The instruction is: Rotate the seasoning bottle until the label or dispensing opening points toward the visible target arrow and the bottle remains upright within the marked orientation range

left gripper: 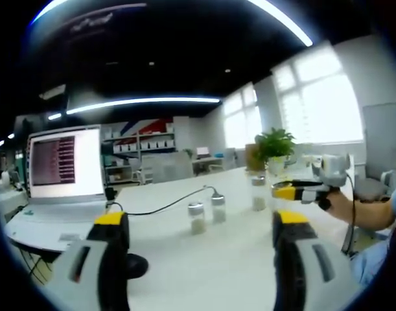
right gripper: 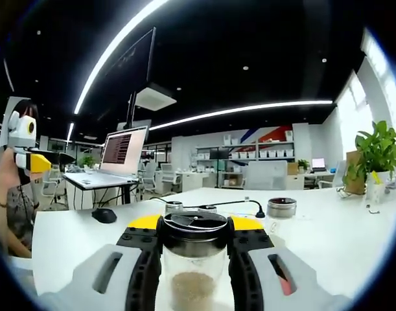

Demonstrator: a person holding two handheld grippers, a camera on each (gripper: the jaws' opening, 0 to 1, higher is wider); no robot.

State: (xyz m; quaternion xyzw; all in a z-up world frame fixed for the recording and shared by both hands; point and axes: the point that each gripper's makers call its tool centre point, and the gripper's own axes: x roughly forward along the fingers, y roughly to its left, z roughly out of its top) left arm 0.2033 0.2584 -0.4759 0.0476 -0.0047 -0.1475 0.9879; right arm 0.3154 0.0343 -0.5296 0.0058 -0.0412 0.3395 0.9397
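Bare bench [left gripper: 217,259] is lying open between the left tool [left gripper: 201,249] jaws at lower centre. Three jars [left gripper: 196,217] are standing ahead at centre, a black cable [left gripper: 165,206] is crossing left-centre, and a laptop [left gripper: 55,188] is blocking the left side.

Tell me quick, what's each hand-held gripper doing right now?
Left hand-held gripper: open, holding nothing.
Right hand-held gripper: shut on the seasoning bottle.
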